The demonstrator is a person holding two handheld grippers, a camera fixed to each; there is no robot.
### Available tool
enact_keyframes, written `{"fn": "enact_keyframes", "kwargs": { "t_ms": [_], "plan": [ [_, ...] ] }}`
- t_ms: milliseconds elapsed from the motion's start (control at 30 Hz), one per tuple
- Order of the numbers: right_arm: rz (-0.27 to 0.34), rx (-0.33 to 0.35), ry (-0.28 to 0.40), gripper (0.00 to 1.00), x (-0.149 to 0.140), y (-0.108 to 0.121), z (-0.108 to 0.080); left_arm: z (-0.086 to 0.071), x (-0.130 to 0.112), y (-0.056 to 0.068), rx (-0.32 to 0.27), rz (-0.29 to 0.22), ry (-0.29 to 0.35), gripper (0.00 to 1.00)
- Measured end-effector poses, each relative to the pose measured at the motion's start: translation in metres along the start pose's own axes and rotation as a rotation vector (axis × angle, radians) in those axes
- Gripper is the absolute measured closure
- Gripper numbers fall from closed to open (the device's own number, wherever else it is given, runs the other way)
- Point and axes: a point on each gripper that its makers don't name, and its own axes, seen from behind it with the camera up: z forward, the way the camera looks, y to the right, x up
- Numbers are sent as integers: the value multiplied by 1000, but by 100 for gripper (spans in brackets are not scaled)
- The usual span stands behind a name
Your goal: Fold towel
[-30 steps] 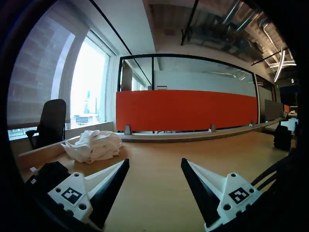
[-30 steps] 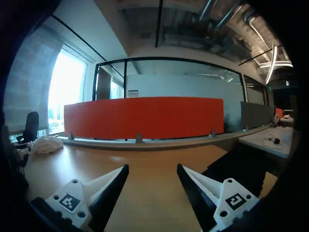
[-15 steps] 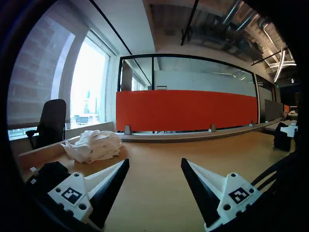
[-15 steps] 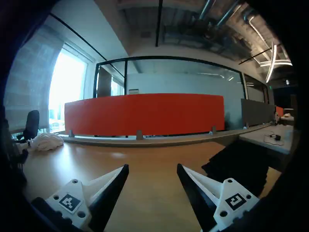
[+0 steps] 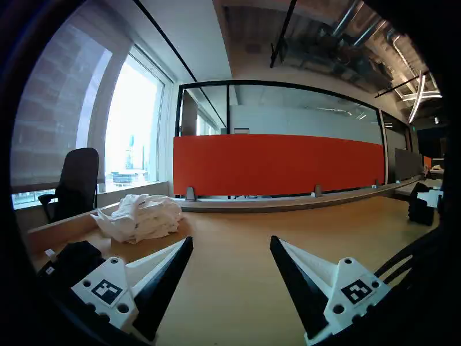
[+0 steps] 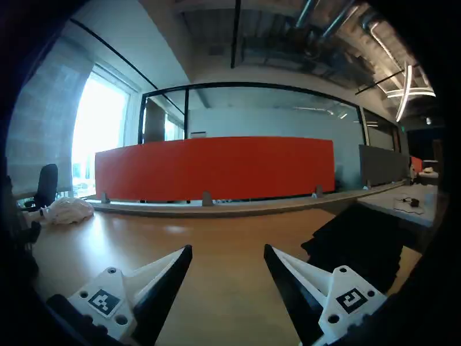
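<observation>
Over the wooden table [image 5: 346,222], your left gripper [image 5: 230,239] and right gripper [image 6: 227,247] both gape, holding nothing; the crumpled white towel [image 5: 141,216] lies ahead-left, and a dark heap [image 6: 357,248], perhaps cloth, sits right.

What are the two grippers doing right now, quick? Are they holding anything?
Left gripper: open, holding nothing.
Right gripper: open, holding nothing.

Orange partition [image 5: 276,164] behind wooden desk [image 5: 242,254], bright window [image 5: 131,132] left.
</observation>
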Motion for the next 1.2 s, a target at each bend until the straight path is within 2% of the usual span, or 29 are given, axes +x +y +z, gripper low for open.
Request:
{"fn": "enact_keyframes", "kwargs": {
  "t_ms": [467, 867, 1200],
  "plan": [
    [5, -4, 11, 4, 1, -1, -1, 0, 0, 0, 0, 0, 0, 0],
    [-31, 5, 36, 3, 3, -8, -6, 0, 0, 0, 0, 0, 0, 0],
    [-35, 8, 38, 4, 4, -9, -6, 0, -1, 0, 0, 0, 0, 0]
  ]
}}
